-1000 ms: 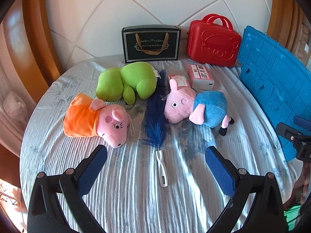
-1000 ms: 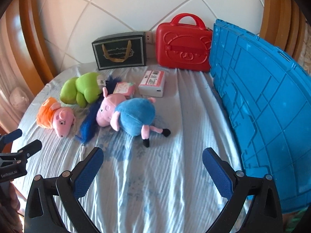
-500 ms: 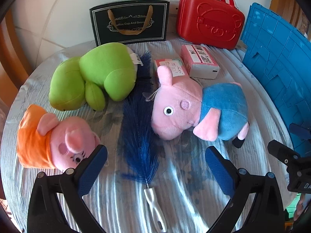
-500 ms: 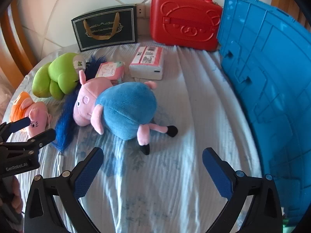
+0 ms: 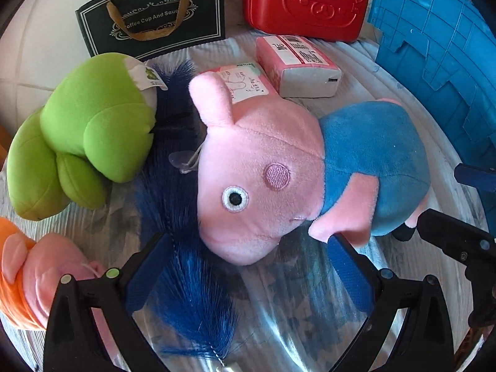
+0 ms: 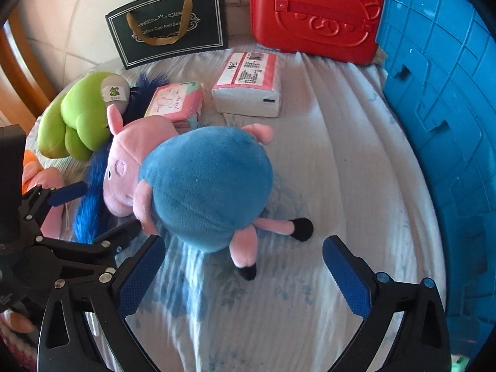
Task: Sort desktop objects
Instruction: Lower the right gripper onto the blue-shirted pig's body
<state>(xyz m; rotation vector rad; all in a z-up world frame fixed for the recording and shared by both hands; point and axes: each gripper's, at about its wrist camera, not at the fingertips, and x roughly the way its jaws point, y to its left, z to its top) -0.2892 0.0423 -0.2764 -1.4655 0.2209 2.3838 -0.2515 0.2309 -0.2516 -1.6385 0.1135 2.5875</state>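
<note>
A pink pig plush in a blue shirt point(image 5: 266, 167) point(image 6: 204, 183) lies on the table's pale cloth. My left gripper point(image 5: 248, 274) is open, its blue pads either side of the pig's snout, just short of it. My right gripper point(image 6: 243, 274) is open too, close behind the pig's blue body and legs. A blue feather duster point(image 5: 186, 285) lies under the pig's head. A green plush point(image 5: 83, 130) and a second pig plush in orange point(image 5: 28, 276) lie to the left. Two tissue packs point(image 6: 248, 85) point(image 6: 176, 102) sit behind.
A dark gift bag point(image 6: 169, 24) and a red bear-faced case point(image 6: 316, 12) stand against the tiled wall at the back. A large blue plastic crate point(image 6: 446, 124) fills the right side. Bare cloth point(image 6: 341, 170) lies between pig and crate.
Both grippers have moved forward towards the blue-shirted pig plush, which now fills much more of each view. Both stay open and hold nothing.
</note>
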